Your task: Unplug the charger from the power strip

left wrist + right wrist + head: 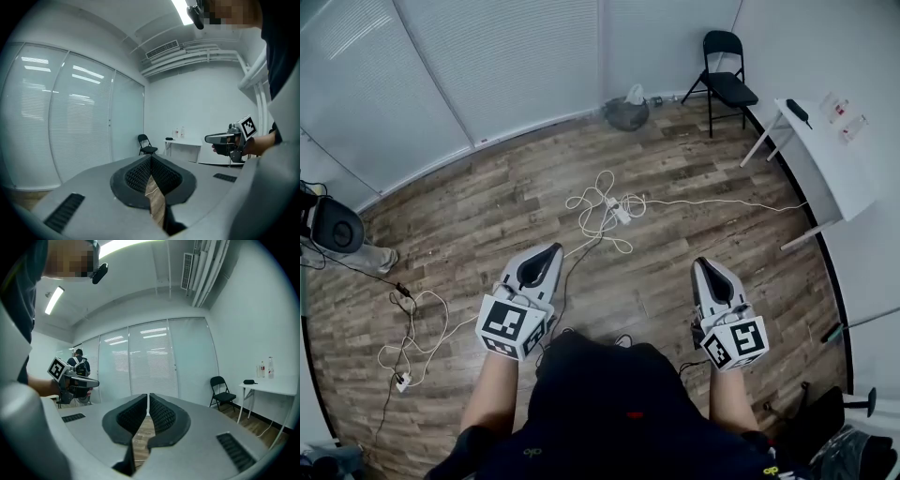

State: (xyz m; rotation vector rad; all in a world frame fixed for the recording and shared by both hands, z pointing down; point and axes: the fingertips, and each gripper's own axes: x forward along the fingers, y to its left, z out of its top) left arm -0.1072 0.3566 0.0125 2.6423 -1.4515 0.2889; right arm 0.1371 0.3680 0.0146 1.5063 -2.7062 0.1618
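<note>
A white power strip [619, 211] lies on the wood floor in the head view, amid loops of white cable [591, 202]. A small white block [610, 202] sits at its far end; it is too small to tell whether this is the charger. My left gripper [551, 251] is held level above the floor, well short of the strip, jaws together and empty. My right gripper [704, 266] is level too, to the right of the strip, shut with nothing in it. From each gripper view [151, 158] [148, 395] the other gripper [220, 138] [89, 381] shows alongside.
A black folding chair [727, 70] and a white table [825, 150] stand at the far right, with a grey bag [626, 112] by the wall. More cables and a second strip [403, 380] lie at the left. A person with a backpack [78, 363] stands by the glass wall.
</note>
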